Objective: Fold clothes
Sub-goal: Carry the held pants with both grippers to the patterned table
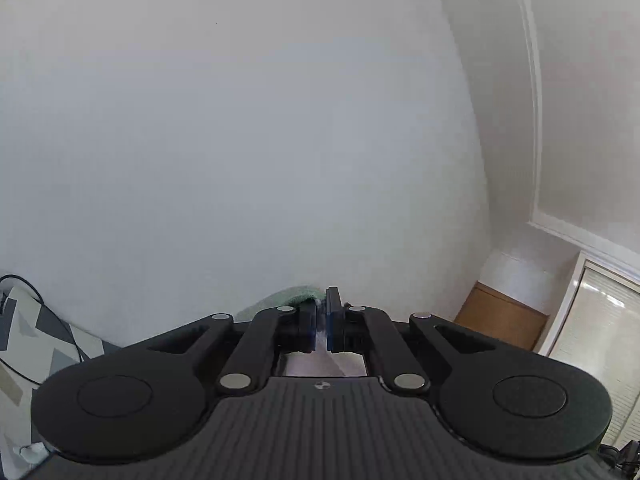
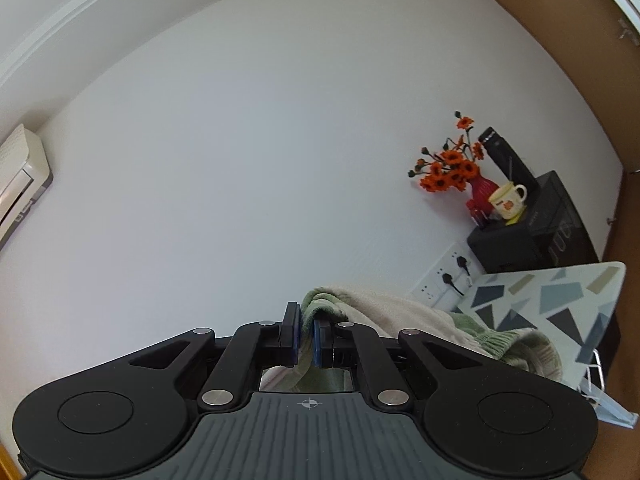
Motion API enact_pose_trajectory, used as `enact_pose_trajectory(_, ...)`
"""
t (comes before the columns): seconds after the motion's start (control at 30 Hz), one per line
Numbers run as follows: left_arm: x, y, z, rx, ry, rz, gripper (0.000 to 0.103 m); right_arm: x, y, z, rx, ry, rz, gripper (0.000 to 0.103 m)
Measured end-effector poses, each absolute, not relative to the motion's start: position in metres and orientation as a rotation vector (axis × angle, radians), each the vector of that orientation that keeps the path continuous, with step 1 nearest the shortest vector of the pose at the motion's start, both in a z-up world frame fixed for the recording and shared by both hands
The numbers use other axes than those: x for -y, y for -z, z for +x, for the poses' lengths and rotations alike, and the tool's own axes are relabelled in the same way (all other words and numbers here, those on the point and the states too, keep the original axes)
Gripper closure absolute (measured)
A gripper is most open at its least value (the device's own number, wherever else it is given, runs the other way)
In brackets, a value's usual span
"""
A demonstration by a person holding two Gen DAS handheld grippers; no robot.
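Note:
In the left wrist view my left gripper (image 1: 322,320) is shut on a thin edge of a green and pale garment (image 1: 298,297), which bulges just past the left finger. Most of that cloth is hidden behind the fingers. In the right wrist view my right gripper (image 2: 306,334) is shut on a green knitted edge of the garment (image 2: 384,316). From there the cream and green cloth runs off to the right, down to a ribbed green cuff (image 2: 498,340). Both grippers point roughly level at a plain white wall.
A board with a grey and blue triangle pattern (image 2: 560,304) stands at the right, also at the left edge (image 1: 36,340). Beyond it are a black cabinet (image 2: 532,236) with orange flowers in a red vase (image 2: 482,192) and a mug (image 2: 508,200). Wall sockets (image 2: 452,276), an air conditioner (image 2: 20,176).

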State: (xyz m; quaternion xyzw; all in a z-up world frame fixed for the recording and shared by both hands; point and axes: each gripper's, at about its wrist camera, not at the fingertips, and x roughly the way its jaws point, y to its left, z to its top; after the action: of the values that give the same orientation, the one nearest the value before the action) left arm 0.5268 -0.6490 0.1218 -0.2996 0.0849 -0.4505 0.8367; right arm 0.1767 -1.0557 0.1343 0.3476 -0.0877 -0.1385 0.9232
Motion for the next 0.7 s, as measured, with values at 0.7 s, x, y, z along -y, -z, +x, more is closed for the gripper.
enact_pose_trajectory(0.7,0.895,-0.098,0.453,-0.111,0.473,-0.535,0.098,1.377,-0.08,0.324,-0.071,-0.072,0.806,0.097)
